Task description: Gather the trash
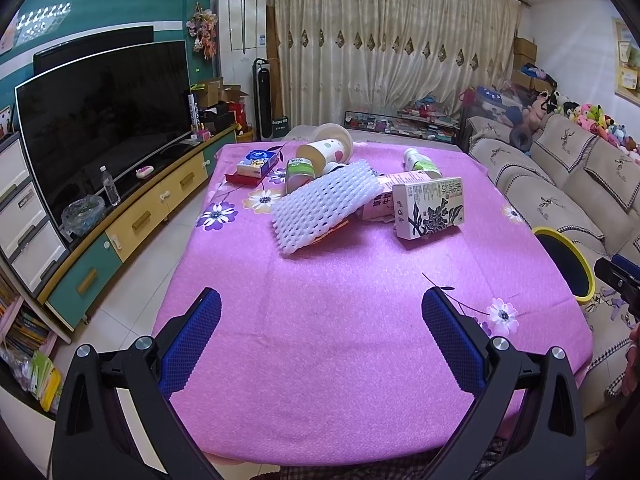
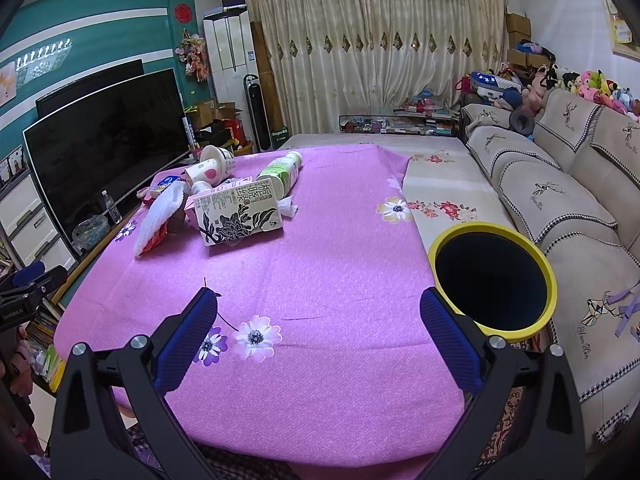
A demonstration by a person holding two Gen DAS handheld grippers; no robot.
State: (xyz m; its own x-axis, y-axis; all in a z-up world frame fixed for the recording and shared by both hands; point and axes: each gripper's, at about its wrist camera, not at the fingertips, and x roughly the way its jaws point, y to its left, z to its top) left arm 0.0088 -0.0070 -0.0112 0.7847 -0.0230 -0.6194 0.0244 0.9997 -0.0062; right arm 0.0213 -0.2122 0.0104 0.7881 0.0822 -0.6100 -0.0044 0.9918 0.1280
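Trash lies in a heap at the far end of the pink flowered tablecloth (image 1: 320,320): a white foam net (image 1: 324,204), a floral carton (image 1: 430,208), a pink carton (image 1: 380,200), a green-labelled bottle (image 1: 422,164), a small green jar (image 1: 300,174), a dotted paper cup (image 1: 326,152) and a blue box (image 1: 256,162). The carton (image 2: 238,210), bottle (image 2: 282,172) and foam net (image 2: 158,216) also show in the right wrist view. A yellow-rimmed dark bin (image 2: 494,280) stands off the table's right edge. My left gripper (image 1: 320,300) and right gripper (image 2: 318,300) are open and empty, over the table's near end.
A TV (image 1: 104,120) on a long cabinet (image 1: 132,224) runs along the left. A beige sofa (image 2: 560,208) with plush toys runs along the right, behind the bin. Curtains (image 1: 392,48) hang at the back. The right gripper shows at the edge of the left wrist view (image 1: 622,280).
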